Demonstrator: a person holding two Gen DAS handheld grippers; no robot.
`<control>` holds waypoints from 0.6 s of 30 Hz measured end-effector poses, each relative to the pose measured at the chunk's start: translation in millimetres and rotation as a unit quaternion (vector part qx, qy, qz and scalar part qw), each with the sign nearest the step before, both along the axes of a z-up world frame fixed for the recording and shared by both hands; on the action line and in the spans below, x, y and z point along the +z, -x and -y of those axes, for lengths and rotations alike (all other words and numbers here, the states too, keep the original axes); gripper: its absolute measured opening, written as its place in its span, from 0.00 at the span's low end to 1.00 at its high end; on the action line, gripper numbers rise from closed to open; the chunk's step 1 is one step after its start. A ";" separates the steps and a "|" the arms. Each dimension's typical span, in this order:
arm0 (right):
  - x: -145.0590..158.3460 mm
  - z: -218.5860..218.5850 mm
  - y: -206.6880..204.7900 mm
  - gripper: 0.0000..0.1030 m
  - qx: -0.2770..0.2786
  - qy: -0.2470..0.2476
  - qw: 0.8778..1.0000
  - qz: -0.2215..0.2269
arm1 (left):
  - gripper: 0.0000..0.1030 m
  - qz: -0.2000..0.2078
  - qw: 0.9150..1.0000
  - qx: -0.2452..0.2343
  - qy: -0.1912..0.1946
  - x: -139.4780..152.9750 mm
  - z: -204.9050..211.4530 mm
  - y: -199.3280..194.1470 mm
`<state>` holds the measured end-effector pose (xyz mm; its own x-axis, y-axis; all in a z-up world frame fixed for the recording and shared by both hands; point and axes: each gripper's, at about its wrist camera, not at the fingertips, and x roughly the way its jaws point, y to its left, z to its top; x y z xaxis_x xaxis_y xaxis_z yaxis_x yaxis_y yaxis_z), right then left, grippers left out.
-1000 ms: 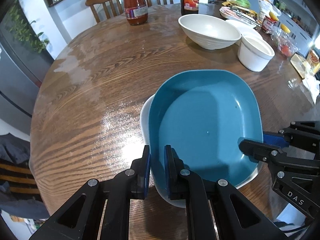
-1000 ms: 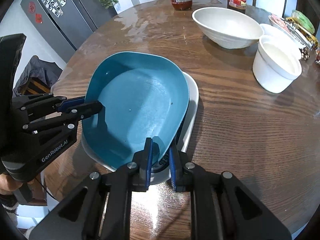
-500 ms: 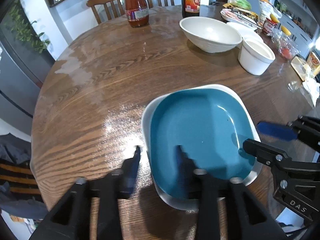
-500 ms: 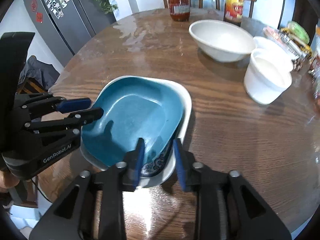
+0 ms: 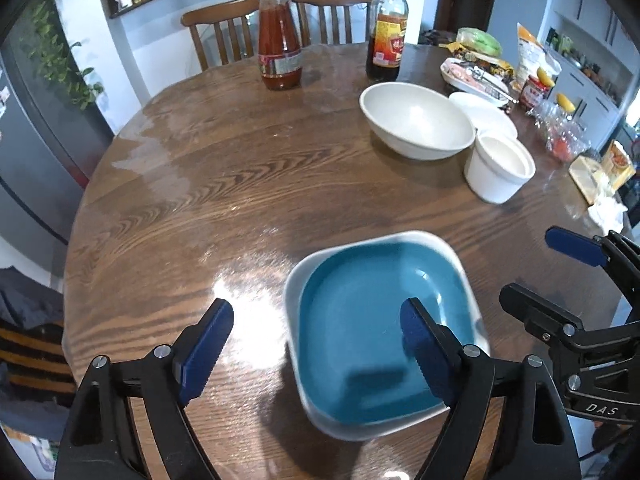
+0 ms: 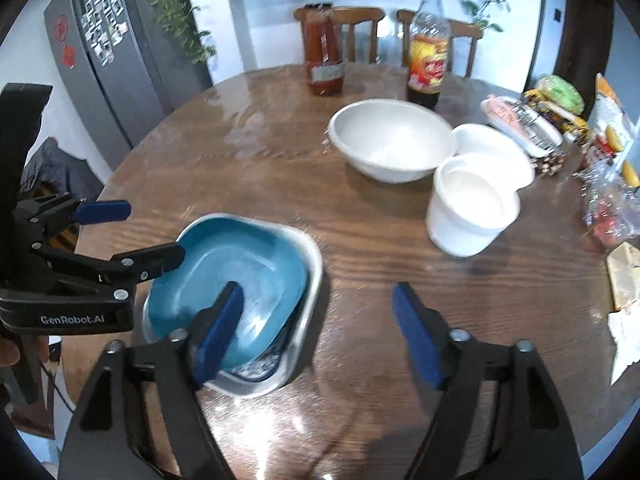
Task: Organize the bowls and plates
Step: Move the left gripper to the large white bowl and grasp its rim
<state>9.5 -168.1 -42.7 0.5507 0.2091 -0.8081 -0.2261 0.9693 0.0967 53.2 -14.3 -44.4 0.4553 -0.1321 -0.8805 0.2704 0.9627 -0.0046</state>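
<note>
Left hand-held gripper (image 5: 316, 336): black frame, blue ridged pads; its jaws are seen wide and opening, nothing pressed between them. The left pad is over bare wood, the right pad over the blue plate (image 5: 384, 332). Right hand-held gripper (image 6: 318, 328): same build, jaws likewise wide and opening, with no grip; its left pad is over the blue plate, its right pad over open wood.

The blue plate, a glossy rounded rectangle with a raised rim, is nested in a white dish (image 5: 292, 292) of like shape, whose pale rim shows all round it. A patterned edge is glimpsed beneath the blue plate in the right wrist view; what it belongs to cannot be told. The stack lies on the worktop (image 5: 208, 184) near its 6 o'clock edge in the left wrist view.

The worktop is round, of brown wood with strong grain and a glare patch just at 9 o'clock of the stack. From the stack, a wide matte white bowl (image 5: 416, 124) lies at 1 o'clock, well apart; a straight-sided white cup (image 5: 498, 168) stands close beside the bowl. A red sauce jar (image 5: 279, 40) and a dark bottle (image 5: 386, 28) stand at the far edge. The middle and left of the worktop are open.
</note>
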 end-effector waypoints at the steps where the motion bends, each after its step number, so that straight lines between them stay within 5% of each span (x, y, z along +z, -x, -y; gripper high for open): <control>1: 2.1 3.0 -1.3 0.82 -0.005 0.002 1.000 0.004 | 0.83 -0.002 1.000 -0.001 0.005 1.4 2.6 -2.6; 5: 10.8 21.8 -4.9 0.96 -0.027 0.006 0.999 0.015 | 0.89 -0.013 0.999 -0.001 0.031 7.6 14.7 -18.7; 18: 22.4 89.1 -24.9 1.00 -0.111 0.013 0.993 0.034 | 0.92 -0.025 0.999 0.019 0.040 13.1 70.6 -97.5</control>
